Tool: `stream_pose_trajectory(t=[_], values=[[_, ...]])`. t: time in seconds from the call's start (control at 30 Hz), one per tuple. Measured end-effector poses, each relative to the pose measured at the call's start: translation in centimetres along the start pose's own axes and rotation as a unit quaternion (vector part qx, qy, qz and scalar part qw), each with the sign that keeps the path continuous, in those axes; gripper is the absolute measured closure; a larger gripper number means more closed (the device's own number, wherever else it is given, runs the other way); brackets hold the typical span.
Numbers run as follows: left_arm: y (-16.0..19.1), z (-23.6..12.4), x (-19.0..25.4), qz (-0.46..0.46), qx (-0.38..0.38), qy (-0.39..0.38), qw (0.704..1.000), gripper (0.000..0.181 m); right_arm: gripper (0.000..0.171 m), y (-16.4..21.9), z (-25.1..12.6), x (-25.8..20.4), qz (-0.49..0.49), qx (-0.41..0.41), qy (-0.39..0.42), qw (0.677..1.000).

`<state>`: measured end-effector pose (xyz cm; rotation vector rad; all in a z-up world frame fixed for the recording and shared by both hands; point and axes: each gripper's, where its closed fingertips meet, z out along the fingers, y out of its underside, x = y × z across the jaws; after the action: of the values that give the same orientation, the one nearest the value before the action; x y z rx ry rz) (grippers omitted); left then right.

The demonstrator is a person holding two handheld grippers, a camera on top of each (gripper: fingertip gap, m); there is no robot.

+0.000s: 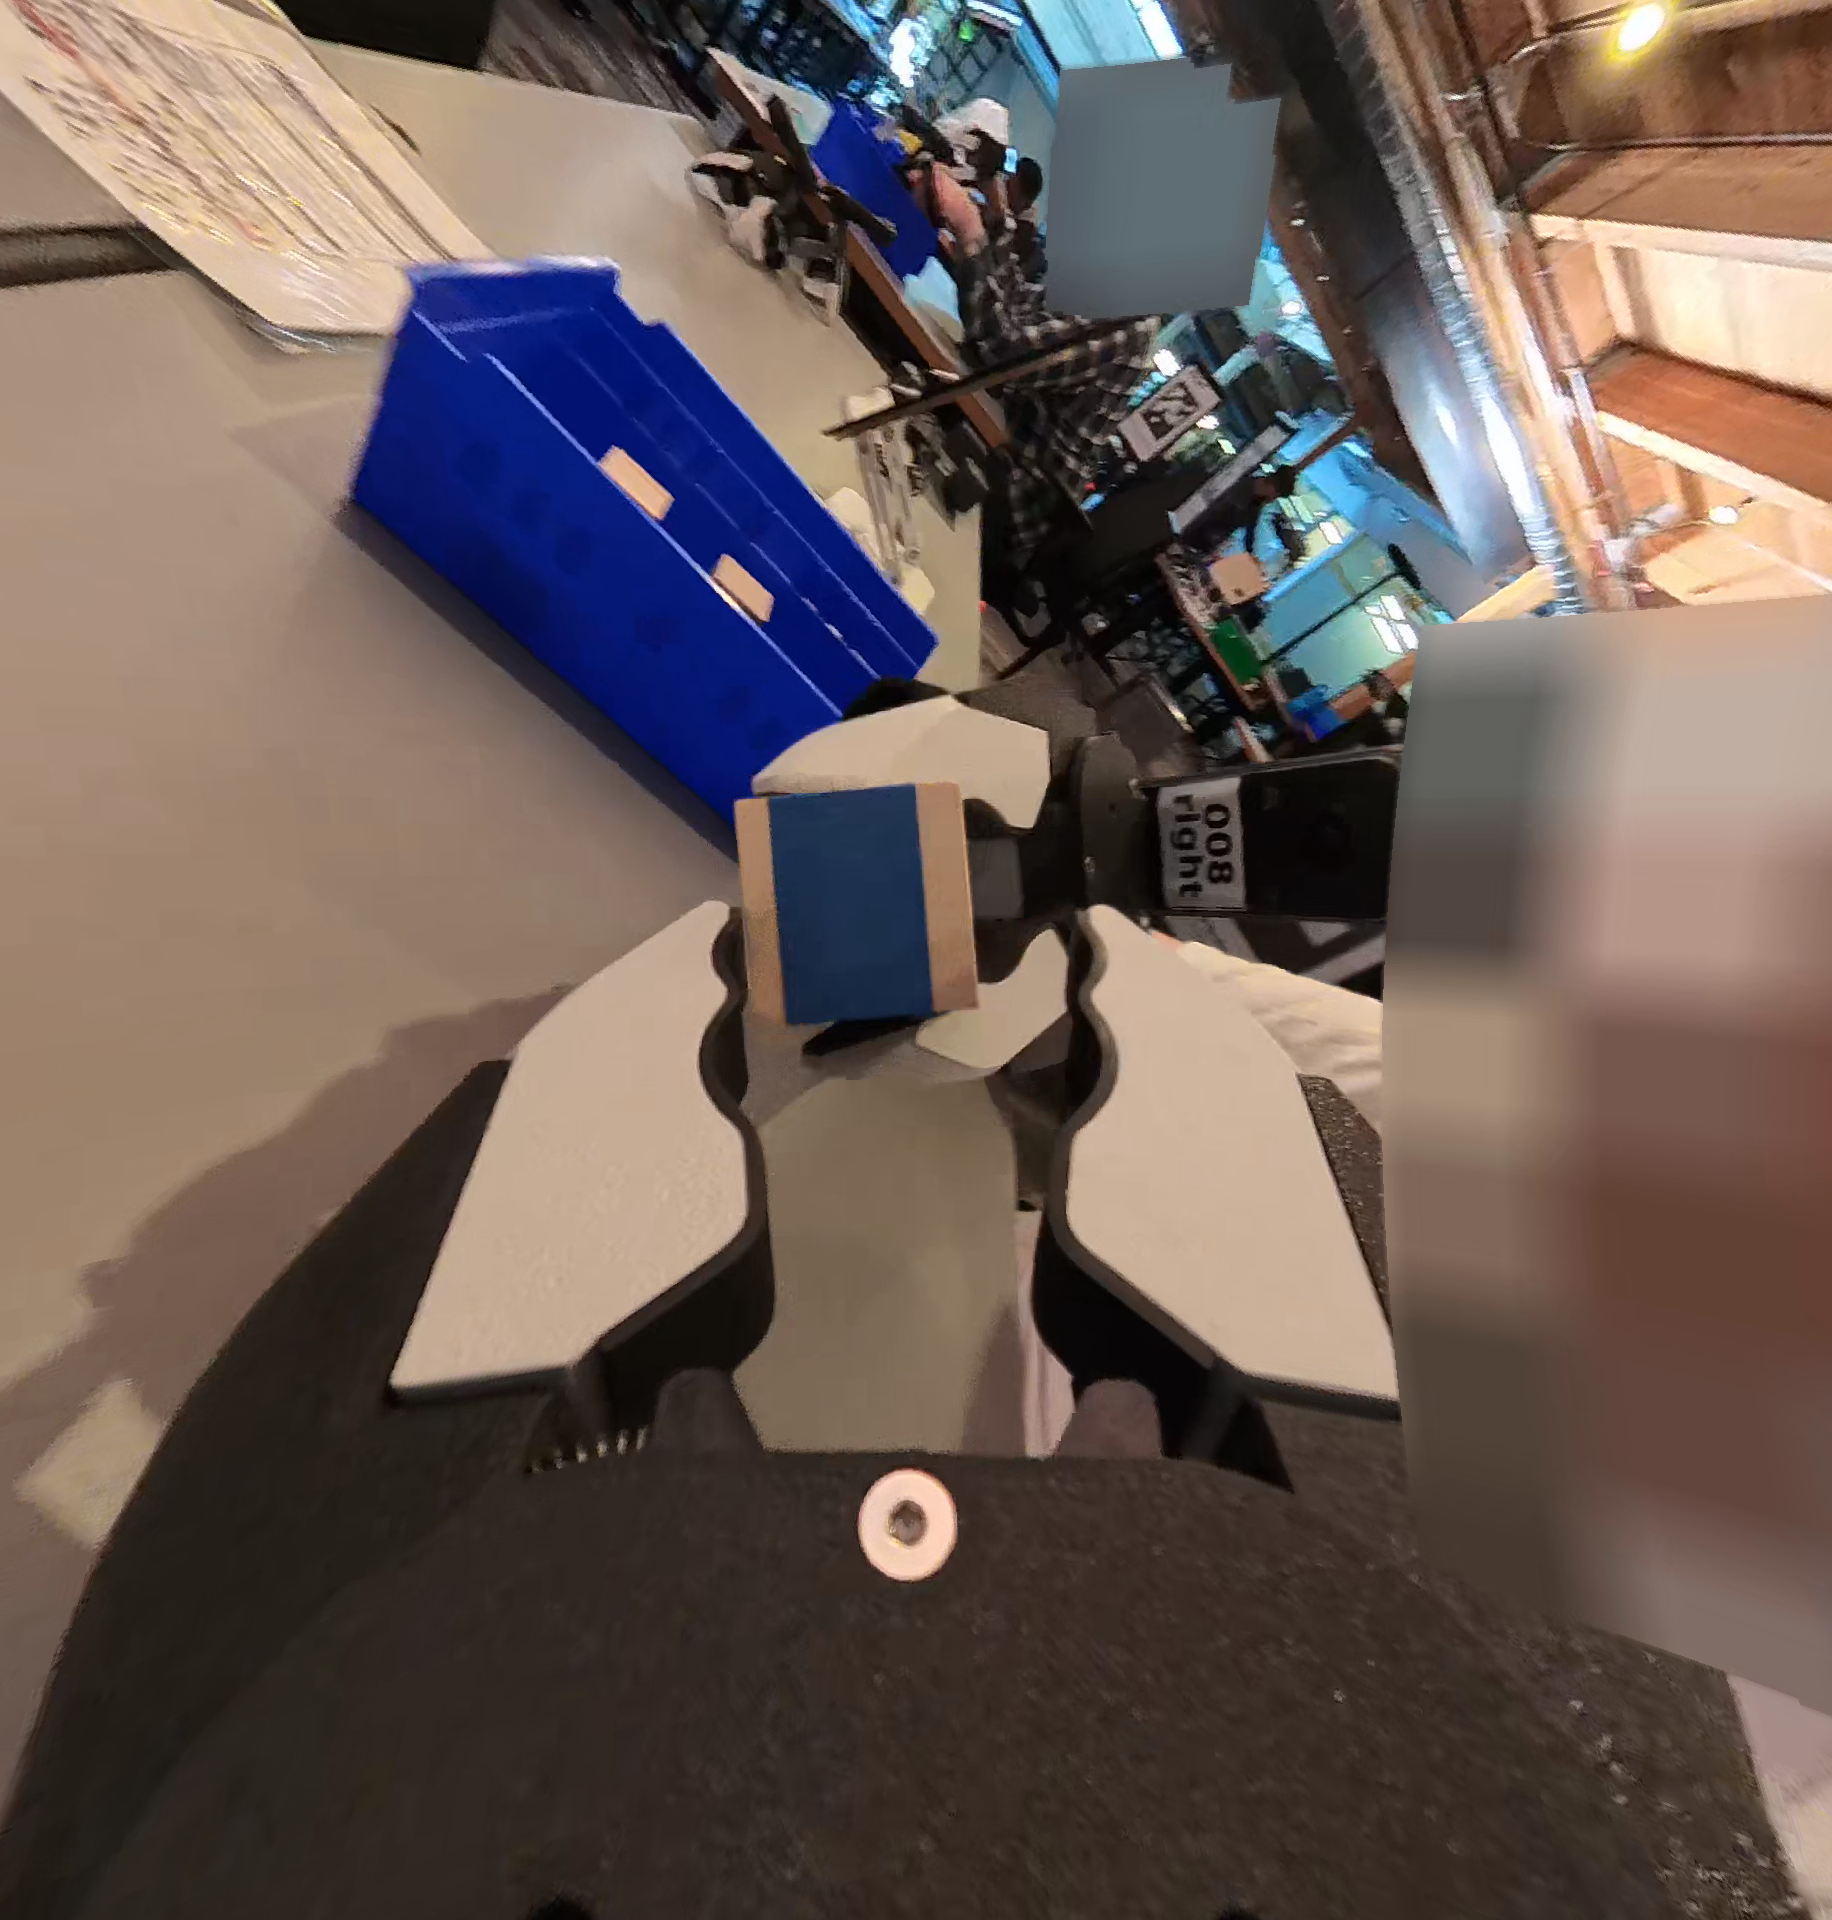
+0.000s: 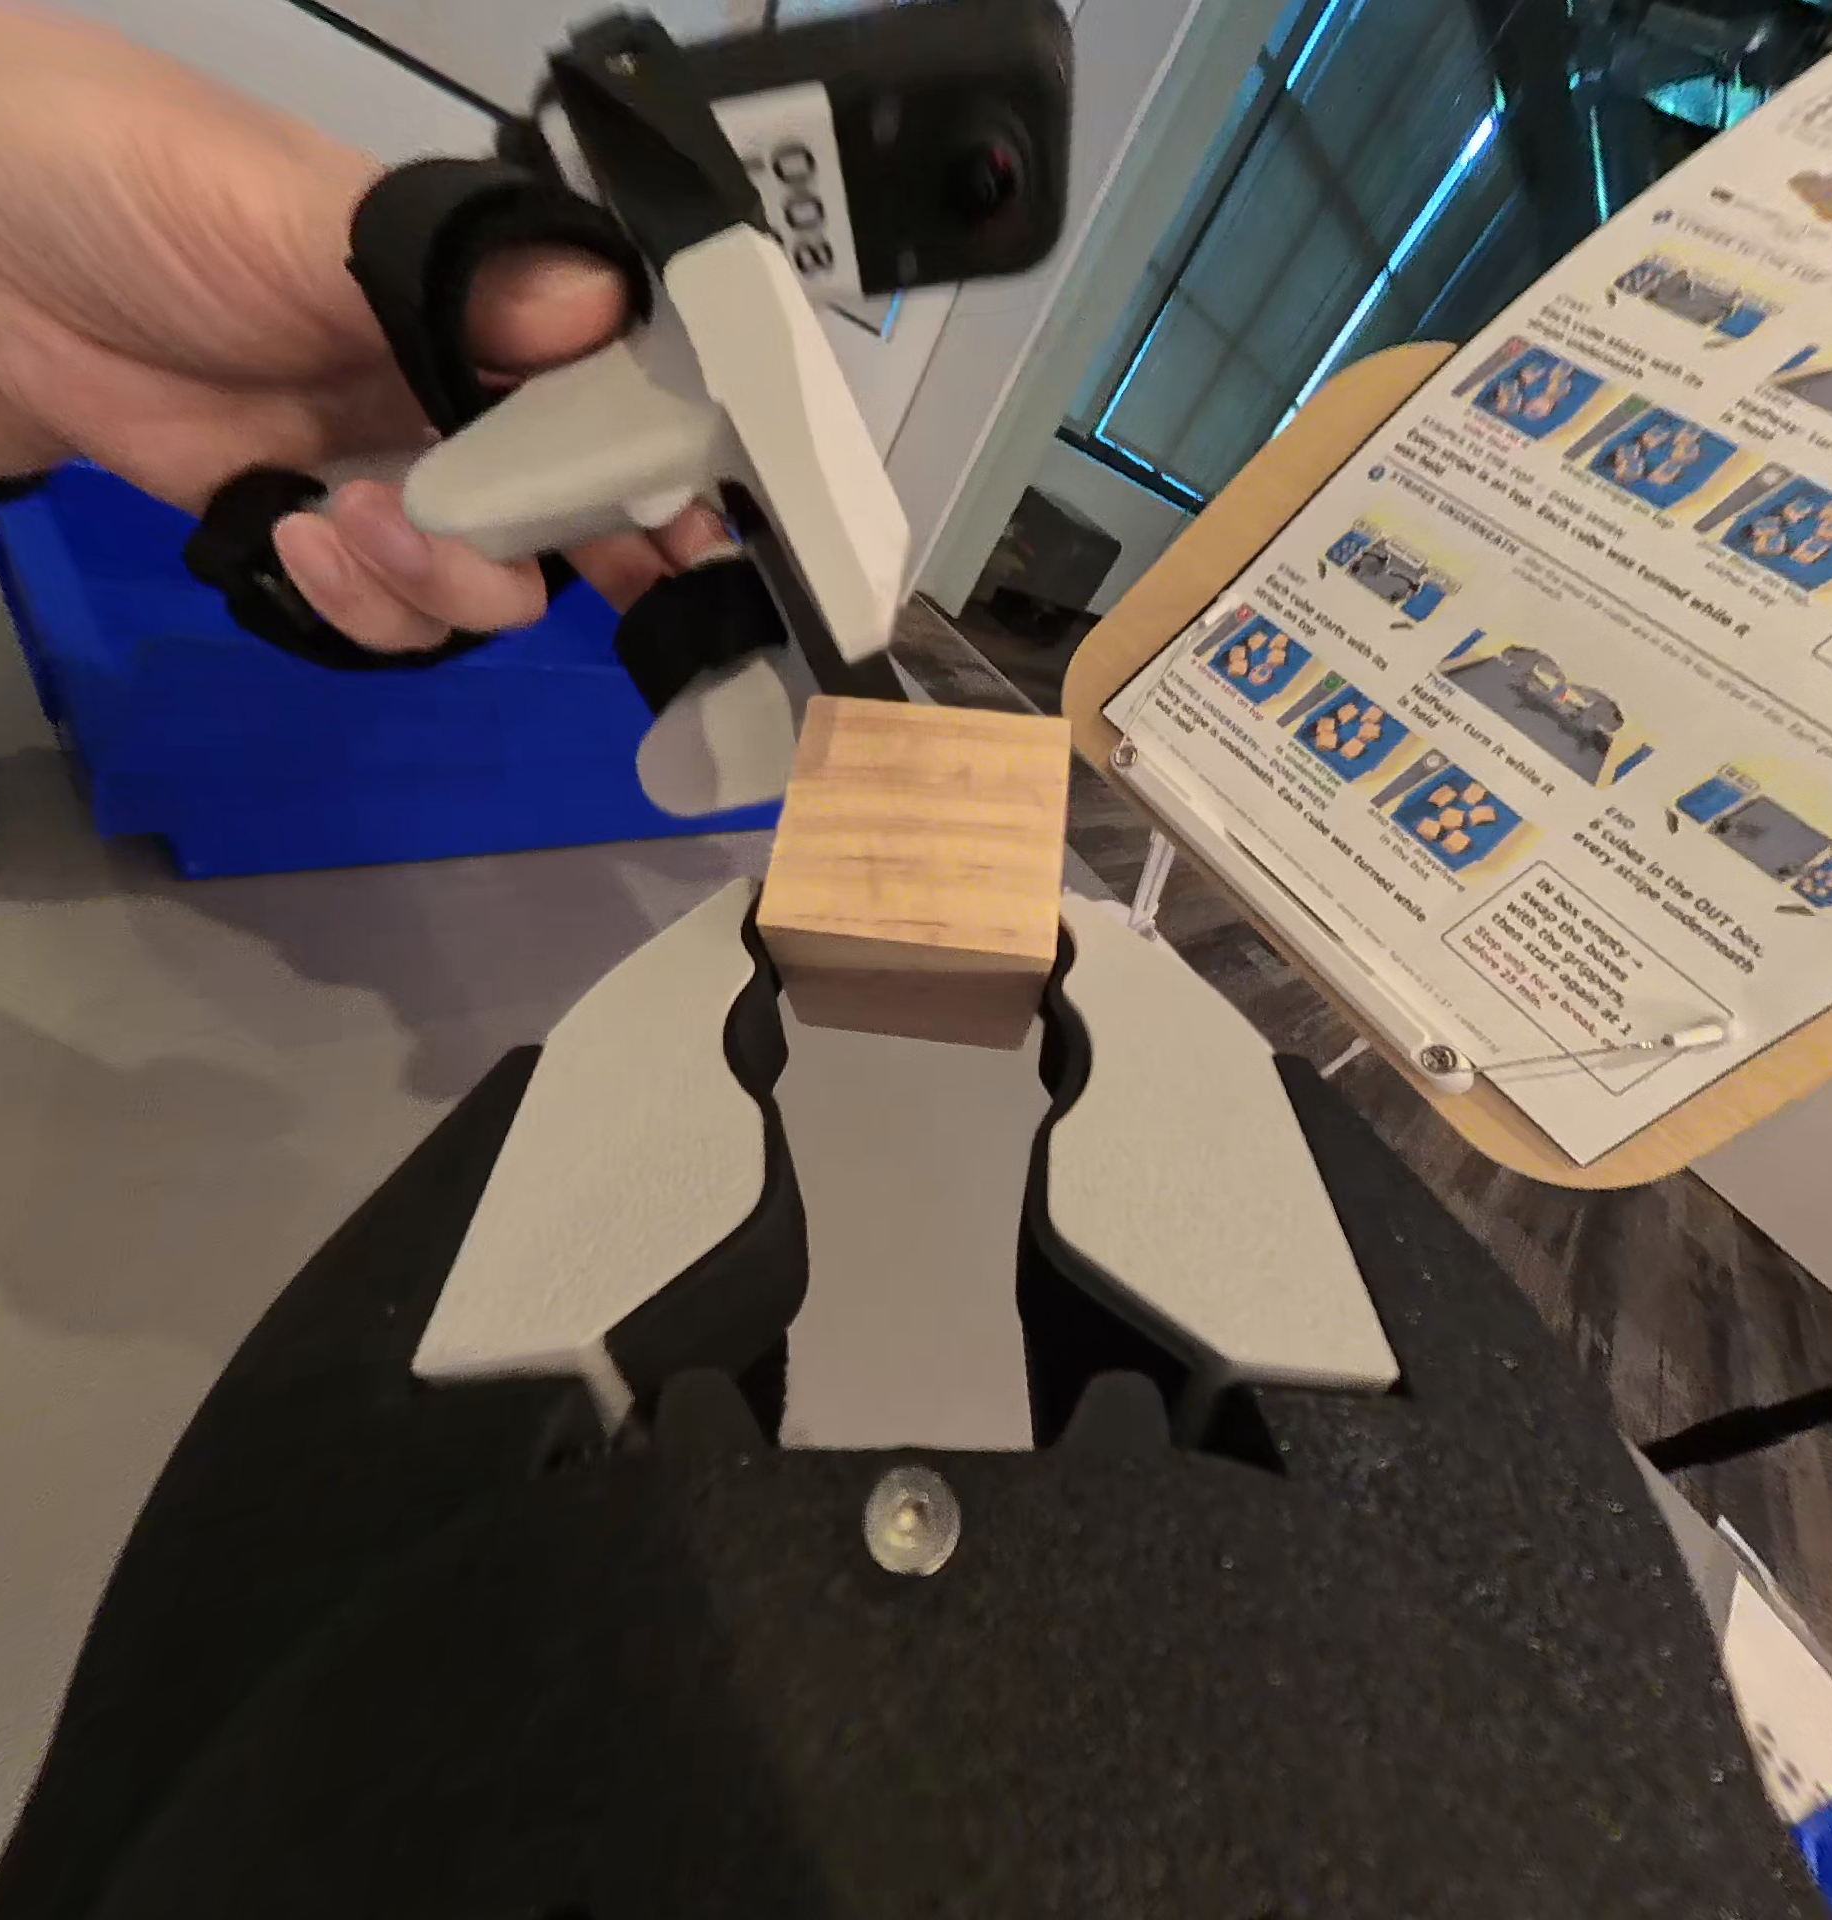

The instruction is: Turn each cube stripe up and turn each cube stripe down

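My right tool (image 2: 912, 971) clamps the striped cube (image 2: 917, 868) midair, so I keep it steady while my spread, empty left tool (image 1: 896, 961) closes squarely.

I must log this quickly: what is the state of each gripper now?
Left gripper: open, fingers beside the striped wooden cube, not gripping it.
Right gripper: closed on the cube.

Bright indoor light, motion blur, bowed wide-angle edges.

A matt wooden cube (image 2: 917, 862) with grain is seen; at ten o'clock, a glossy blue plastic bin (image 1: 621, 520).
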<state>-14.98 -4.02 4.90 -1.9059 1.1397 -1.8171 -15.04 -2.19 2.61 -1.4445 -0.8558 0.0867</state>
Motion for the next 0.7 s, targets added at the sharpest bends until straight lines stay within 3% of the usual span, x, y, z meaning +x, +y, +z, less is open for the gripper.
stream_pose_trajectory(t=[0.03, 0.2, 0.53, 0.63, 0.7], values=[[-0.3, -0.5, -0.3, 0.008, 0.005, -0.017, 1.0, 0.122, 0.124, 0.3, 0.1, 0.2, 0.003, -0.007, 0.002, 1.0], [-1.4, -2.9, -1.1, 0.046, 0.027, -0.088, 0.995, 0.123, 0.124, 1.1, 0.2, 1.5, 0.017, -0.024, 0.016, 0.999], [-1.4, -3.4, -0.3, 0.058, 0.021, -0.096, 0.994, 0.124, 0.124, 1.1, -0.3, 3.1, -0.005, -0.049, 0.025, 0.998], [-1.4, -3.6, 0.3, 0.062, 0.023, -0.091, 0.994, 0.125, 0.124, 0.7, -3.6, 8.1, -0.011, -0.133, 0.031, 0.991], [-1.5, -3.7, 0.7, 0.068, 0.024, -0.094, 0.993, 0.126, 0.124, 3.1, -8.0, 10.9, 0.086, -0.239, -0.02, 0.967]])
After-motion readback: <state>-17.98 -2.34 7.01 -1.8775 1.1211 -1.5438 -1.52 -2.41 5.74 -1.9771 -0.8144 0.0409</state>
